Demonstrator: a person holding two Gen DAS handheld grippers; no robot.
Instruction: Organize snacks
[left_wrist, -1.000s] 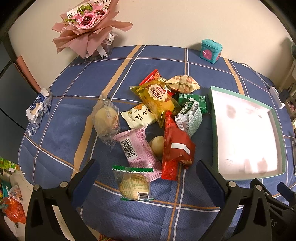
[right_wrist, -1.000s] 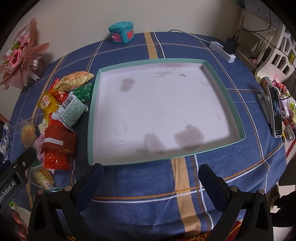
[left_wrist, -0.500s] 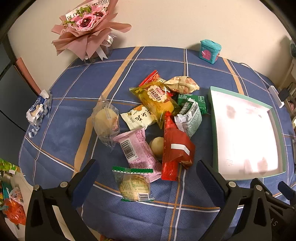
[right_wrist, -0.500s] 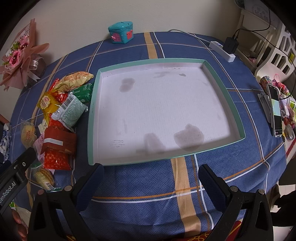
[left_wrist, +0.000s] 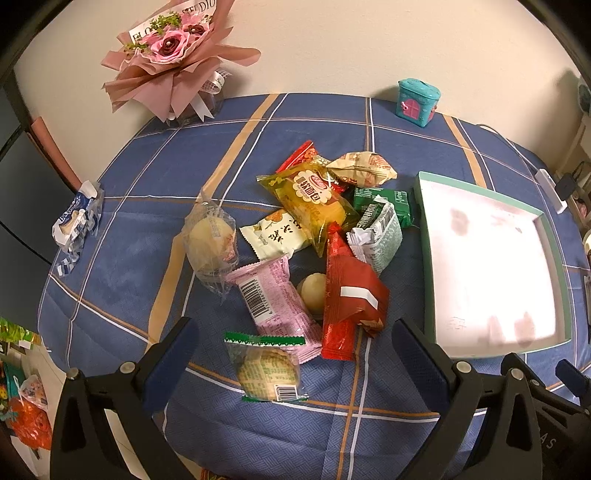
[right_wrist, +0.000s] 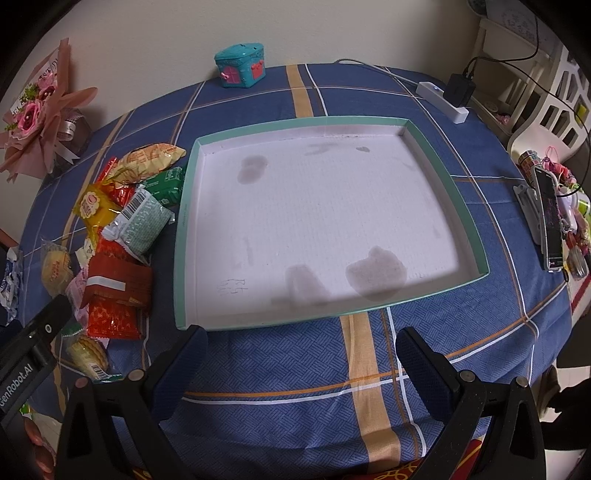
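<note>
Left gripper (left_wrist: 291, 354) hovering wide open, empty, over green-edged biscuit packet (left_wrist: 267, 369) at near edge of snack pile (left_wrist: 314, 236). Right gripper (right_wrist: 301, 360) gaping wide, touching nothing, before teal tray (right_wrist: 447, 188) beside pile.

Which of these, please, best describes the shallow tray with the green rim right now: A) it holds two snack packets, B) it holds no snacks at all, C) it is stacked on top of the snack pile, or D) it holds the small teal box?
B: the tray shows only its bare, stained white floor, while the snack pile lies on the tablecloth beside its left rim.
</note>
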